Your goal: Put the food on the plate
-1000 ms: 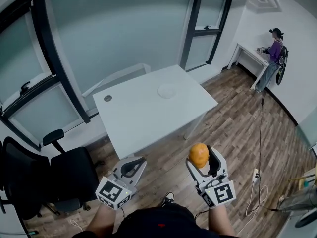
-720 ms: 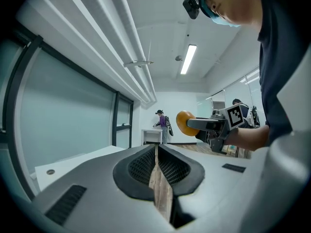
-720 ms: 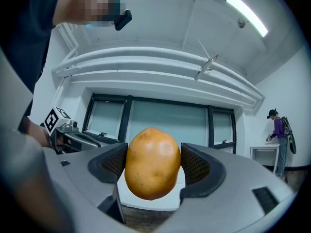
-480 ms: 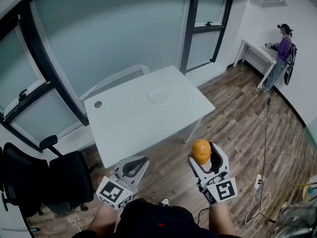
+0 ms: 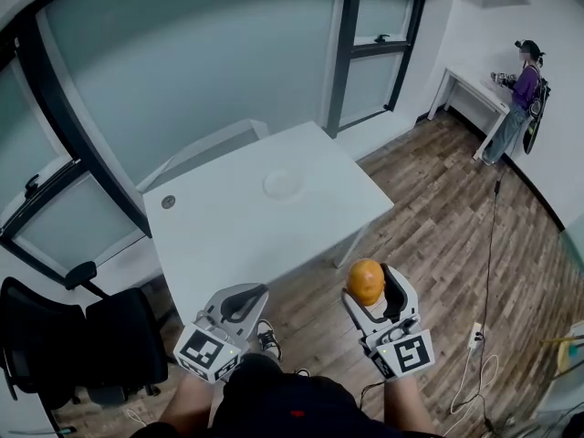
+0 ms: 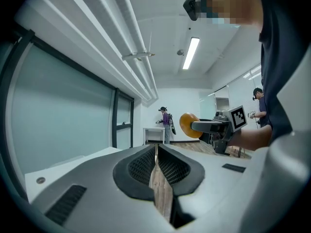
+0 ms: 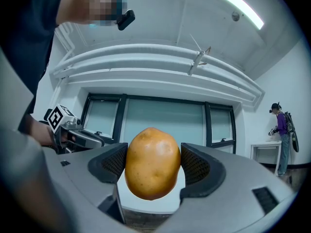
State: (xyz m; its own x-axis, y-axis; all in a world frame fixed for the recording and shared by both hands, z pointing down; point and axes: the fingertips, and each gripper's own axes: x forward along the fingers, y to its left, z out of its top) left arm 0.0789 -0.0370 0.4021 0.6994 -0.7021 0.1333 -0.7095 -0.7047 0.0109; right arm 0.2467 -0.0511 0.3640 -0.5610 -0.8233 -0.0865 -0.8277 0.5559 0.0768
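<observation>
My right gripper (image 5: 370, 288) is shut on a yellow-brown potato (image 5: 366, 281), held over the wooden floor just short of the white table's (image 5: 228, 235) near right corner. In the right gripper view the potato (image 7: 152, 162) sits squeezed between the two dark pads. A white plate (image 5: 282, 183) lies flat on the table's far half, well ahead of both grippers. My left gripper (image 5: 239, 302) hangs at the table's near edge, jaws shut with nothing between them (image 6: 156, 165). The left gripper view also shows the potato (image 6: 188, 124) in the other gripper.
A small dark round grommet (image 5: 168, 202) sits at the table's far left corner. A black office chair (image 5: 73, 331) stands to the left. A person (image 5: 518, 94) stands at a white desk far right. A cable (image 5: 484, 281) trails over the wooden floor.
The view has moved closer to the table; the table and plate have slid left and nearer. Both grippers keep their pose, the potato still clamped in the right one.
</observation>
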